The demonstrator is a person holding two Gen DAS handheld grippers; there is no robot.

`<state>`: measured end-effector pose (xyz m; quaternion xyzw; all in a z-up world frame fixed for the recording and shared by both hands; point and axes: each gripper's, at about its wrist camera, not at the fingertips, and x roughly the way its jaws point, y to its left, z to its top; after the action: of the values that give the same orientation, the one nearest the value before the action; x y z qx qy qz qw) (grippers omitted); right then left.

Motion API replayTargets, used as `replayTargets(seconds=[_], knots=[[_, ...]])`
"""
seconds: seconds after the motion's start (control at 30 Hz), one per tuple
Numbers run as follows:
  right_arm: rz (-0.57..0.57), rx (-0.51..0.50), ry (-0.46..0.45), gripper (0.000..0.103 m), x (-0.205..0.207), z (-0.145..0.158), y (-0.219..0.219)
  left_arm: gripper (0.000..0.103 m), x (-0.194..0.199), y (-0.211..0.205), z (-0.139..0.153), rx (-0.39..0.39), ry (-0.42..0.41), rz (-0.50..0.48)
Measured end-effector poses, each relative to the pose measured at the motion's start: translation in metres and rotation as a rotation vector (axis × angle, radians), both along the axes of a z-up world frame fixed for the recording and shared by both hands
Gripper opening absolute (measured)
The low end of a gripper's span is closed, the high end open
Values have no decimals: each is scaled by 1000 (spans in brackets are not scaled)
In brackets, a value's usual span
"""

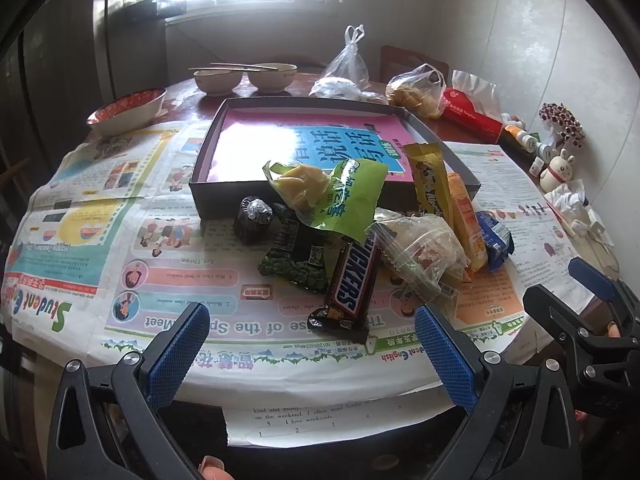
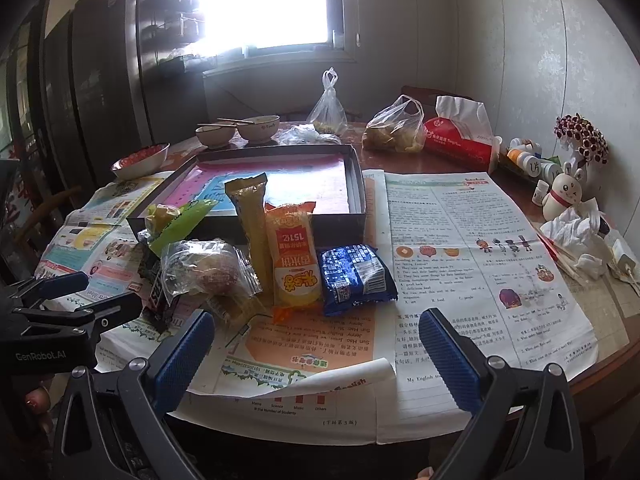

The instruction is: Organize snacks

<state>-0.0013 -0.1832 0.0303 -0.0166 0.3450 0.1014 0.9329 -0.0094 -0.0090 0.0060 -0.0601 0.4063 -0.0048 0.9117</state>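
Observation:
A heap of snacks lies on newspaper in front of a dark shallow box (image 1: 236,208) (image 2: 356,184) with a pink and blue sheet inside. A Snickers bar (image 1: 350,280) is nearest, beside a green packet (image 1: 344,196), a dark green pack (image 1: 296,260), a clear-wrapped bun (image 1: 420,248) (image 2: 208,268), an orange-yellow packet (image 2: 294,264) and a blue packet (image 2: 352,276) (image 1: 494,240). My left gripper (image 1: 312,336) hangs open just short of the Snickers bar. My right gripper (image 2: 316,340) is open, near the orange and blue packets. Both are empty.
Newspaper (image 2: 480,260) covers the round wooden table (image 2: 616,364). Bowls (image 1: 218,80), a red-patterned bowl (image 1: 128,110), tied plastic bags (image 2: 394,128), a red tissue pack (image 2: 460,140), small bottles and a rabbit figure (image 2: 564,196) stand at the back and right. Crumpled tissue (image 2: 572,228) lies right.

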Motion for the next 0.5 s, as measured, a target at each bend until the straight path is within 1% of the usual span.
replayTargets(seconds=[0.5], knots=[[-2,-8,4,103,0,-1,0,102,0,-2,0,-6,7,-10]])
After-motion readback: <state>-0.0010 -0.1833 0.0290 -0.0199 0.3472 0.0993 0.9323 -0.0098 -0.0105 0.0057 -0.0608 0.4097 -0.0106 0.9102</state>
